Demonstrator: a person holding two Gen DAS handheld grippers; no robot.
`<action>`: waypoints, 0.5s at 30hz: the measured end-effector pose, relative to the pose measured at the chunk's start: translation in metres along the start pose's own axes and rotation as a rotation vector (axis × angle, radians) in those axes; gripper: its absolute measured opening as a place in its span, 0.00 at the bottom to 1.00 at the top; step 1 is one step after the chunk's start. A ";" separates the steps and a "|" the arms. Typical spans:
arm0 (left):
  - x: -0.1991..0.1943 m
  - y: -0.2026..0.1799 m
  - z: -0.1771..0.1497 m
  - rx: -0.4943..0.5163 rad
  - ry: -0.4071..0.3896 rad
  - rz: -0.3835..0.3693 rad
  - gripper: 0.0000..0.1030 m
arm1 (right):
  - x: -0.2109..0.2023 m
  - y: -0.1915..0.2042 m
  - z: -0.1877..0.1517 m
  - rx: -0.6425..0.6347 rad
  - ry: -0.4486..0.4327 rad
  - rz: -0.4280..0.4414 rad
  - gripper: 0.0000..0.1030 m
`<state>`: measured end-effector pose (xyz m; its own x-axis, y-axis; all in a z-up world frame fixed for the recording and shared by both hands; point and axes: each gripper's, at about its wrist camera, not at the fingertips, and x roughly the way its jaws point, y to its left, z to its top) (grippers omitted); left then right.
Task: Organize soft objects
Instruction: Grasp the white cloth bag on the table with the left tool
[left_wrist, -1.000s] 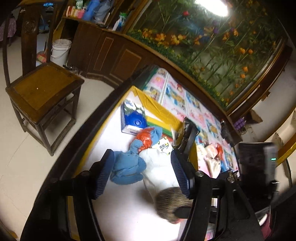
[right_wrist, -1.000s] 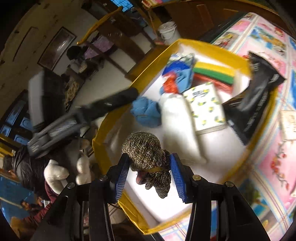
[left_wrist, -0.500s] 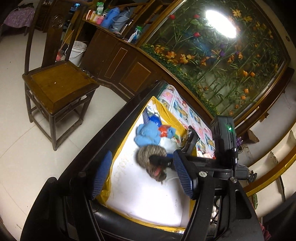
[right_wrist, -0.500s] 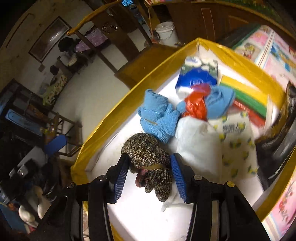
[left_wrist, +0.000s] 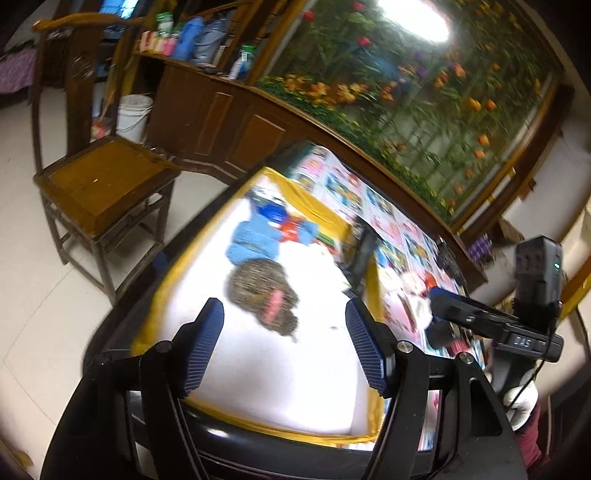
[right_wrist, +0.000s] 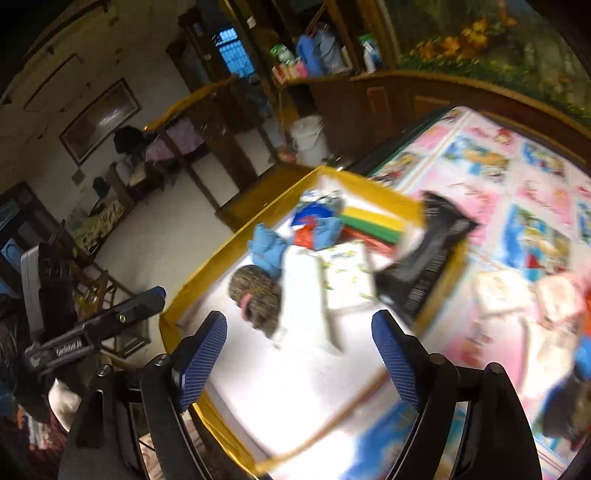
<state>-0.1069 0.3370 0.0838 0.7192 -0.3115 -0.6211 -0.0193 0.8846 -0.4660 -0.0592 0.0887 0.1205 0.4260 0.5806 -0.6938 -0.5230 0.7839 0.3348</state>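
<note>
Through the left wrist view, our left claw (left_wrist: 284, 347) hangs spread and empty above the yellow-rimmed box (left_wrist: 159, 295), kept clear so the brown knit hat (left_wrist: 264, 293) can settle on the white floor beside the blue knit piece (left_wrist: 253, 242). In the right wrist view, our right claw (right_wrist: 299, 354) is spread wide too, holding nothing; the brown knit hat (right_wrist: 256, 295) lies inside the box, near its left wall, touching the blue knit piece (right_wrist: 269, 247) and a white cloth (right_wrist: 304, 288). Half a second earlier the right claw was pinching that hat; now it has released and pulled back, and more soft items (right_wrist: 517, 291) wait on the patterned bench (right_wrist: 517, 166).
</note>
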 end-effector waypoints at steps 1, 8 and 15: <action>0.002 -0.009 -0.002 0.023 0.007 -0.007 0.66 | -0.019 -0.010 -0.011 0.005 -0.028 -0.032 0.79; 0.016 -0.093 -0.020 0.213 0.059 -0.077 0.65 | -0.139 -0.064 -0.073 0.094 -0.212 -0.278 0.87; -0.005 -0.174 -0.035 0.419 -0.131 -0.131 1.00 | -0.219 -0.091 -0.130 0.149 -0.434 -0.546 1.00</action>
<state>-0.1317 0.1727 0.1462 0.7788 -0.4079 -0.4766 0.3410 0.9129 -0.2242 -0.2011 -0.1381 0.1586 0.8698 0.1074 -0.4815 -0.0579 0.9915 0.1166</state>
